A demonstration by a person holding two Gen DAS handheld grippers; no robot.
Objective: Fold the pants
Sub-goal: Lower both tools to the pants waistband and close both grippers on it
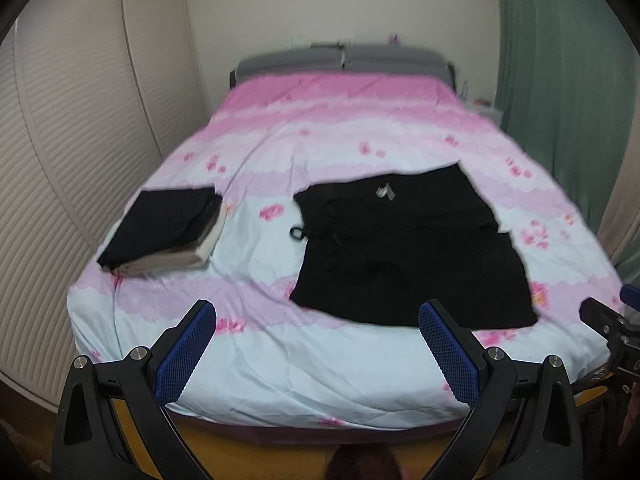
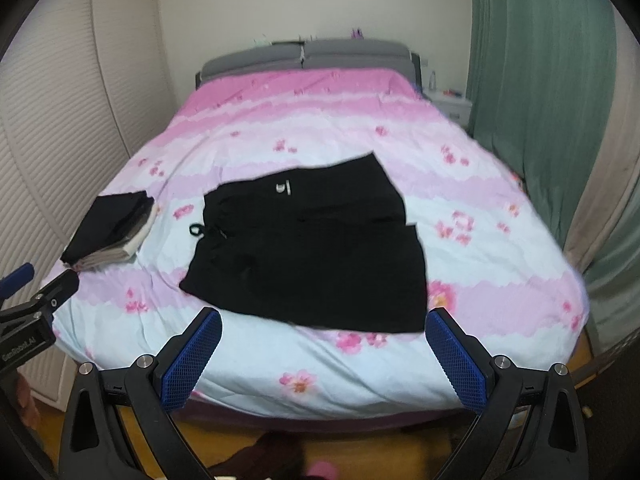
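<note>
The black pants lie spread flat and not yet folded on the bed, while both left tongs and right tongs hover released, holding nothing.

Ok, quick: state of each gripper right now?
Left gripper: open, holding nothing.
Right gripper: open, holding nothing.

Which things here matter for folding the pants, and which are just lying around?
For the job:
- black pants spread flat on the bed
- left tool, open
- right tool, open

Just lying about:
- folded stack of clothes on the bed's left side
- green curtain
- grey headboard
</note>
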